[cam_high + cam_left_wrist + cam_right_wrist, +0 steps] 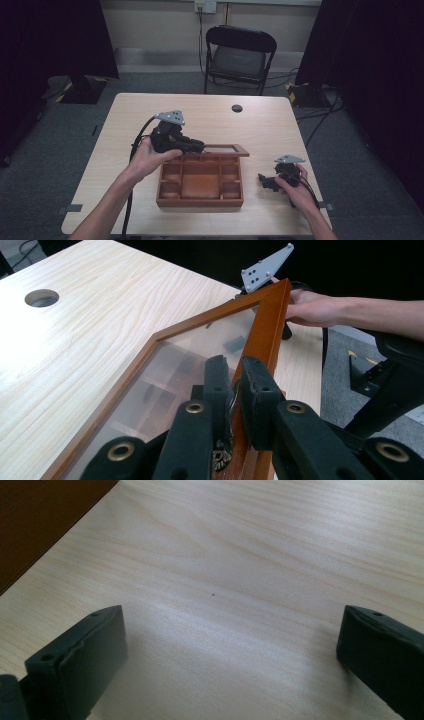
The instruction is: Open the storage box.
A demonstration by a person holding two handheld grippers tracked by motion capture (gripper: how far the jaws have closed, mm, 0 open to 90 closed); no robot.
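**A:** What is around you?

**B:** I sit at a pale wooden table on a grey carpeted floor. A black folding chair stands beyond the far edge, and dark curtains hang on both sides. A round cable hole sits near the table's far edge.

**A:** What are you working on?

**B:** A reddish-brown wooden compartment box lies in the middle of the table, nearer to me. Its glass-paned lid is tilted up from the far side of the box.

**A:** What is your left gripper doing?

**B:** My left gripper reaches in from the left over the box's far left corner. Its jaws are pressed close together on the lid's wooden frame; in the left gripper view the frame runs up between them, with the glass pane to one side.

**A:** And the right one?

**B:** My right gripper rests low over the bare table just to the right of the box, apart from it. Its jaws stand wide, with nothing between them but tabletop.
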